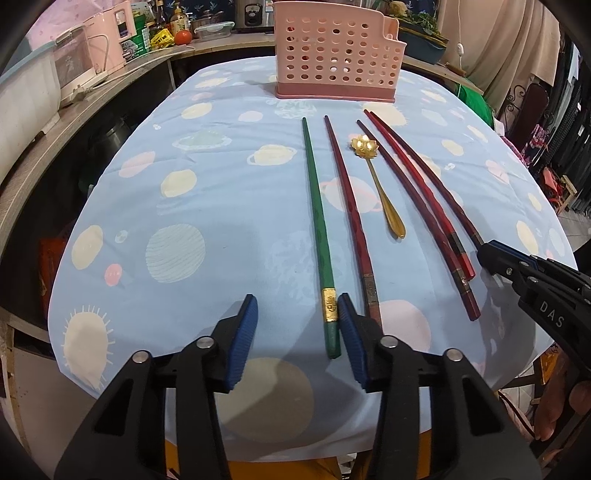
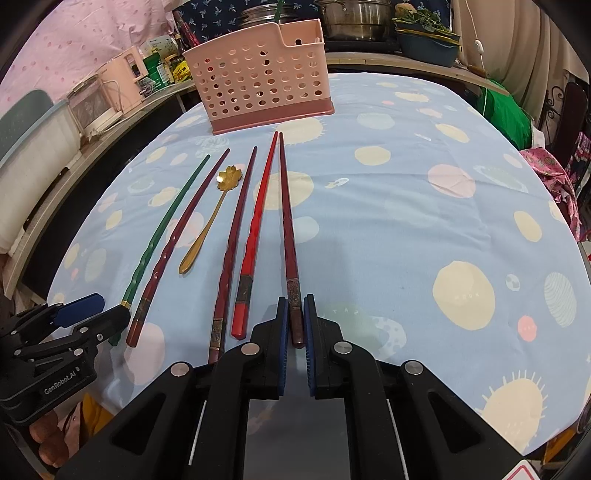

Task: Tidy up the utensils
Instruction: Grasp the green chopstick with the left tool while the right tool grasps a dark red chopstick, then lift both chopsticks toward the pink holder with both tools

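Observation:
Several chopsticks and a gold flower spoon [image 1: 380, 184] lie side by side on the blue tablecloth [image 1: 221, 177] in front of a pink perforated utensil holder [image 1: 334, 51]. My left gripper [image 1: 297, 314] is open over the near end of the green chopstick [image 1: 317, 229], which lies just inside its right finger. My right gripper [image 2: 295, 314] is shut on the near end of the rightmost dark red chopstick [image 2: 286, 221], which still lies along the cloth. The right gripper also shows in the left wrist view [image 1: 495, 258]. The holder [image 2: 258, 81] and the spoon [image 2: 210, 218] show in the right wrist view too.
A counter [image 1: 110, 74] with pink appliances, bottles and a tomato runs along the left and back. Steel pots [image 2: 354, 18] and a tub of greens [image 2: 428, 40] stand behind the table. Clothes and a green bag [image 2: 506, 114] lie off the right edge.

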Tool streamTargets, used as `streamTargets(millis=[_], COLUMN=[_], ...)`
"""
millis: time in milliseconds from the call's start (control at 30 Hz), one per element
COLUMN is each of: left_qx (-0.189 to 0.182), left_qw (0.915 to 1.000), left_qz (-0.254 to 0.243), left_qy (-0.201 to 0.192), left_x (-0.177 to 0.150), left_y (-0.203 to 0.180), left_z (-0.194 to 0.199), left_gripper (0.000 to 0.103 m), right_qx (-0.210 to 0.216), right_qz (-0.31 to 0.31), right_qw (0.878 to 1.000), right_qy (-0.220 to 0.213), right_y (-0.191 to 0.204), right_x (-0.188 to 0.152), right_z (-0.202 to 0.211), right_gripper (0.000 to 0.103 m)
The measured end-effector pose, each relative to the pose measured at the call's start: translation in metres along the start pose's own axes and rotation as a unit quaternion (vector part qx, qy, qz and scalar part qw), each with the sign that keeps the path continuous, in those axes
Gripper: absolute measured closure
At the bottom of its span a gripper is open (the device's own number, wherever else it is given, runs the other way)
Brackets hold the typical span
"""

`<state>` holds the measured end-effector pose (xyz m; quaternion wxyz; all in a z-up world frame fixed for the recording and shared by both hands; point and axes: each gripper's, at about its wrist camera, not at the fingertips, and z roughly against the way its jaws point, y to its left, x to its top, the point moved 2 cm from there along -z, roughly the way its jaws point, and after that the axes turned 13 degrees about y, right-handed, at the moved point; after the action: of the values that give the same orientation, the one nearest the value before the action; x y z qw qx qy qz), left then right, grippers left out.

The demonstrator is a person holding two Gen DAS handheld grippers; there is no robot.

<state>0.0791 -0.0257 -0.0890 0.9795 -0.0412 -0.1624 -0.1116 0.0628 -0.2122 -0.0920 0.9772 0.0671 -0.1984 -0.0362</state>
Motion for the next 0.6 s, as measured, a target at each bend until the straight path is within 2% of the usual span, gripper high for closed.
streamTargets(millis=[133,233,600], left_qx=[-0.006,-0.009,-0.023], left_qw=[1.0000,0.9999,0.9997], left_qz=[-0.001,0.003,0.013], left_qy=[0.002,0.003,0.000], left_x=[0.000,0.001,0.006], left_y=[0.000,0.002,0.008], left_z=[0.001,0.001,0.013], left_gripper=[0.087,0.095,0.096], right_qx=[0.000,-0.001,0.015], right_qz=[0.000,0.001,-0.007], right_qw=[1.000,1.000,1.000], right_qy=[0.000,0.000,-0.006], right_y=[0.000,0.000,-0.003], right_x=[0.000,0.000,0.002], right_z=[0.000,0.000,0.010], right_gripper=[0.095,0.095,0.095])
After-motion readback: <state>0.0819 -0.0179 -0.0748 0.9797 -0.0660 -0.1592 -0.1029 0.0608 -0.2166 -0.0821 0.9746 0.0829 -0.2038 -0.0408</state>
